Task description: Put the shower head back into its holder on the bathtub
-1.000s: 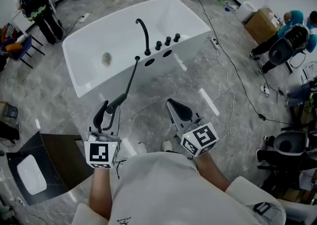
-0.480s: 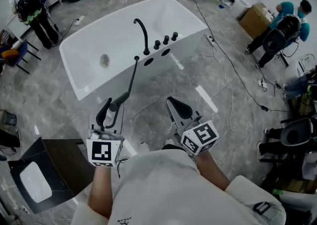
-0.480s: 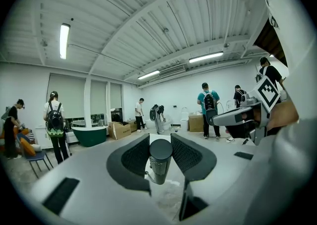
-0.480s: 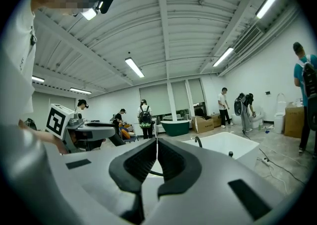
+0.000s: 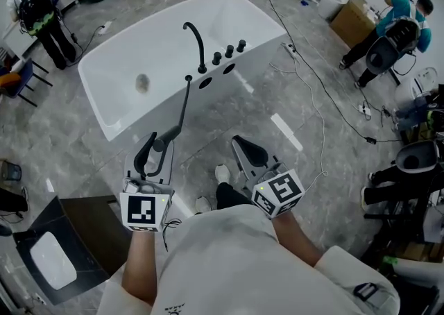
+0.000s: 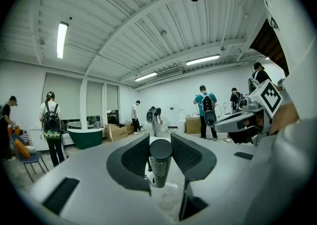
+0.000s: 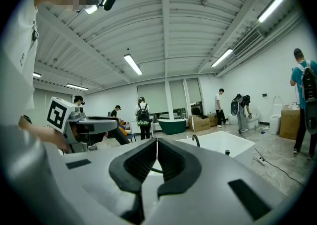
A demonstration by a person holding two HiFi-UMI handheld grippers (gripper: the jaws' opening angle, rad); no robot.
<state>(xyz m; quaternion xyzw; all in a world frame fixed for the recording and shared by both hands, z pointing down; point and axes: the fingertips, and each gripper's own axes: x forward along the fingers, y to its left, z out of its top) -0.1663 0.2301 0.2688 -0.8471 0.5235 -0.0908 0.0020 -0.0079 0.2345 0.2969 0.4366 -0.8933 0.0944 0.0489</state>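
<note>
The white bathtub (image 5: 260, 32) stands ahead on the grey floor, with a black curved faucet (image 5: 195, 41), three black knobs (image 5: 229, 51) and dark holes (image 5: 206, 82) on its near deck. My left gripper (image 5: 154, 150) is shut on the dark shower head (image 5: 162, 143). Its hose (image 5: 183, 109) runs up to the deck. In the left gripper view the round handle (image 6: 160, 162) sits between the ribbed pads (image 6: 134, 157). My right gripper (image 5: 244, 147) is shut on nothing, right of the left one and short of the tub (image 7: 223, 144).
Cables and a power strip (image 5: 291, 50) trail over the floor right of the tub. A dark cabinet with a white basin (image 5: 52, 258) sits at the lower left. People (image 5: 388, 26), cardboard boxes (image 5: 350, 19) and equipment stand at the edges. My shoe (image 5: 222, 173) is between the grippers.
The tub has shifted slightly up and left in the head view, and a shoe has stepped forward between the grippers. Both grippers keep their hold and spacing.
</note>
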